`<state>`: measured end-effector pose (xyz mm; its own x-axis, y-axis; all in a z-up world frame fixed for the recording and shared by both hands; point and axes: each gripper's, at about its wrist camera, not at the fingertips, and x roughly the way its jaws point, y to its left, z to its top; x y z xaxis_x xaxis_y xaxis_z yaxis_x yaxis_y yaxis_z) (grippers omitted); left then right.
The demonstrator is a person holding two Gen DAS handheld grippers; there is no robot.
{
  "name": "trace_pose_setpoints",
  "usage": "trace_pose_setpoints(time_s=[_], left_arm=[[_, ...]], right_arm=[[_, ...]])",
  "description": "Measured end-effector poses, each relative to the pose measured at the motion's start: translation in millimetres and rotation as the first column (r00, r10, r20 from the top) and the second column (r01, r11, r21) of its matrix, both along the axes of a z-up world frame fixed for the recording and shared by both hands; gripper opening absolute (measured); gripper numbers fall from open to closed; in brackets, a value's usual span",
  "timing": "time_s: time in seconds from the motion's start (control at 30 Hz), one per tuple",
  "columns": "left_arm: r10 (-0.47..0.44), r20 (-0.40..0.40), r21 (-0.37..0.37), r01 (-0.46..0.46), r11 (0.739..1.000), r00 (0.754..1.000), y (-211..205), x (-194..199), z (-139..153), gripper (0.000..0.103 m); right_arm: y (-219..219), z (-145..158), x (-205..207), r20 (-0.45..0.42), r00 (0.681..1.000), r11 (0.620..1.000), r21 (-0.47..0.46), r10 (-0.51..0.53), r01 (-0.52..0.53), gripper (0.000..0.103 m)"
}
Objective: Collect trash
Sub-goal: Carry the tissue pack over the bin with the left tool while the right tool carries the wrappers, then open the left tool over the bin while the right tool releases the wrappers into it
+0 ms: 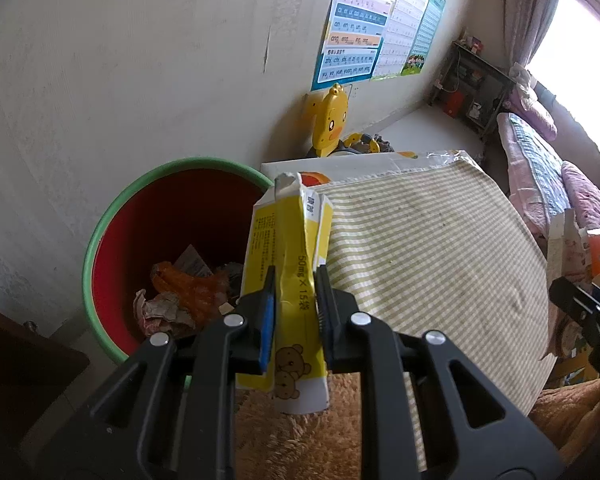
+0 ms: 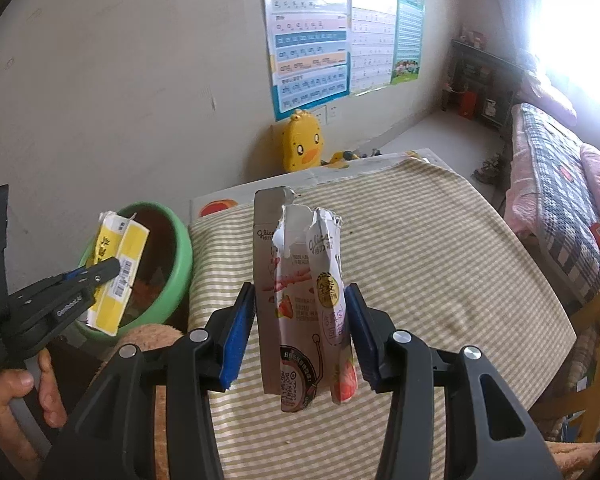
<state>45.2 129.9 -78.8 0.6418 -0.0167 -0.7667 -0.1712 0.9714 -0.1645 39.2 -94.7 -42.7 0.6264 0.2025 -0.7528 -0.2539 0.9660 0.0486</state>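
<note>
Nearest in the lower middle of the left wrist view, the left gripper is clamped across the middle of a flattened yellow carton, the pads pressing its faces together. It looks light and empty, thin card that creases rather than resists, so a pinch across the broad faces seems the right hold; the torn top would give way.

In the right wrist view the right gripper, lower middle, squeezes a torn pink snack box the same way, over the striped tabletop. This one is ragged and splayed, likely flimsier still.

Further off, at the left of the left wrist frame, the green-rimmed bin stands beside the tabletop with crumpled paper inside, the yellow carton held near its rim.
</note>
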Motion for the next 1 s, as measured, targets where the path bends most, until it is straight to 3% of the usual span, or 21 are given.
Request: trace_pose_setpoints(time_s=[0.67, 1.0], left_arm=[[0.094, -0.003, -0.022, -0.094, 0.995, 0.996, 44, -4, -7, 0.018], [0.177, -0.064, 0.002, -0.177, 0.984, 0.982, 85, -4, -27, 0.018]], right_arm=[[69, 2, 6, 0.003, 0.987, 0.987, -0.036, 0.160, -0.160, 0.044], [127, -2, 20, -0.018, 0.960, 0.959, -0.019, 0.281, -0.281, 0.044]])
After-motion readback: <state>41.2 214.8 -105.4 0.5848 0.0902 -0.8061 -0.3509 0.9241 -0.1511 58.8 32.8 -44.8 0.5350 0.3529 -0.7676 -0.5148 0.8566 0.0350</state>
